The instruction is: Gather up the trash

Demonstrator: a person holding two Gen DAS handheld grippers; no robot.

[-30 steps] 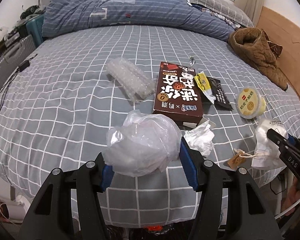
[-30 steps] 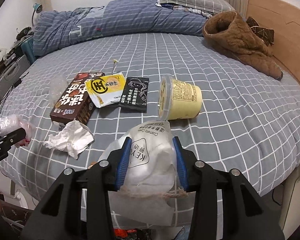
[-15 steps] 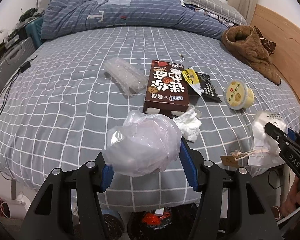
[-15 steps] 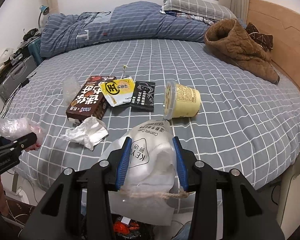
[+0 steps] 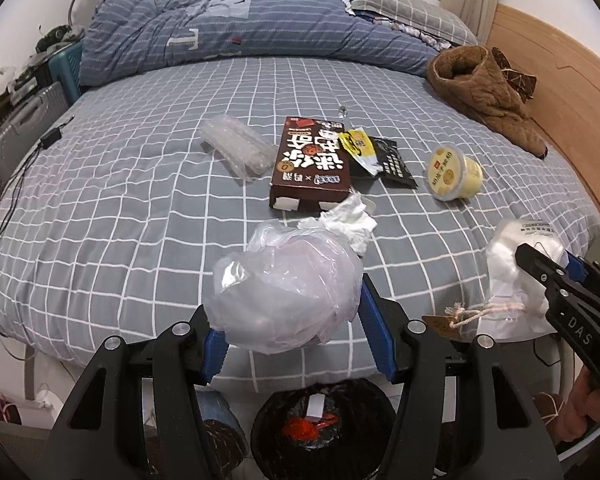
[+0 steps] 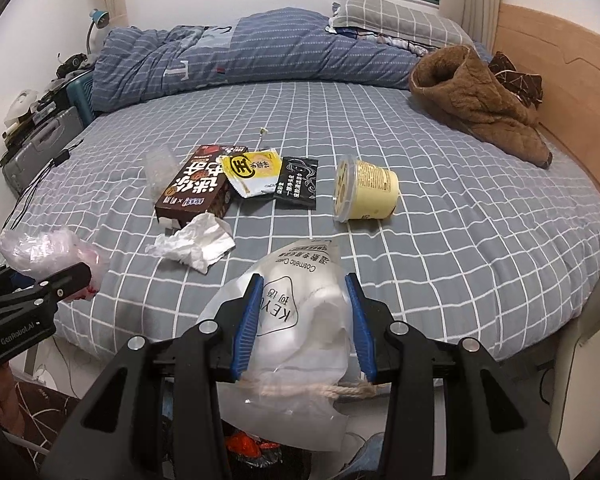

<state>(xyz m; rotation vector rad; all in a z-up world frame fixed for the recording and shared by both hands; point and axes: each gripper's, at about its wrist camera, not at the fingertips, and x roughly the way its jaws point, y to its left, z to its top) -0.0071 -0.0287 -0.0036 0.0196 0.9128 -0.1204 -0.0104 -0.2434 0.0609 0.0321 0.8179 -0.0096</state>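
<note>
Nearest, below the bed's edge: the trash bin [image 5: 322, 432], black-lined, with red and white scraps already inside; in the right wrist view only a sliver of it shows, so I cannot judge how full it is. My left gripper [image 5: 292, 344] has its jaws clamped on a crumpled clear plastic bag [image 5: 286, 292], held roughly above the bin. My right gripper [image 6: 302, 328] has its jaws clamped on a white cosmetic-cotton pouch [image 6: 300, 328] with a rope drawstring, also held off the bed near its front edge. Neither piece is in the bin yet; I judge dropping both to be the step in hand.

Farther, on the grey checked bed [image 5: 120, 208], six pieces remain: a crumpled tissue [image 5: 346, 222] just in front of a brown snack box [image 5: 314, 166]; a clear bubble-wrap roll [image 5: 238, 150] to the box's left; a yellow wrapper [image 6: 254, 172] overlapping the box's far corner; a black sachet [image 6: 298, 184] beside it; and a yellow cup [image 6: 366, 194] on its side, well apart to the right. The task is therefore early to midway.
</note>
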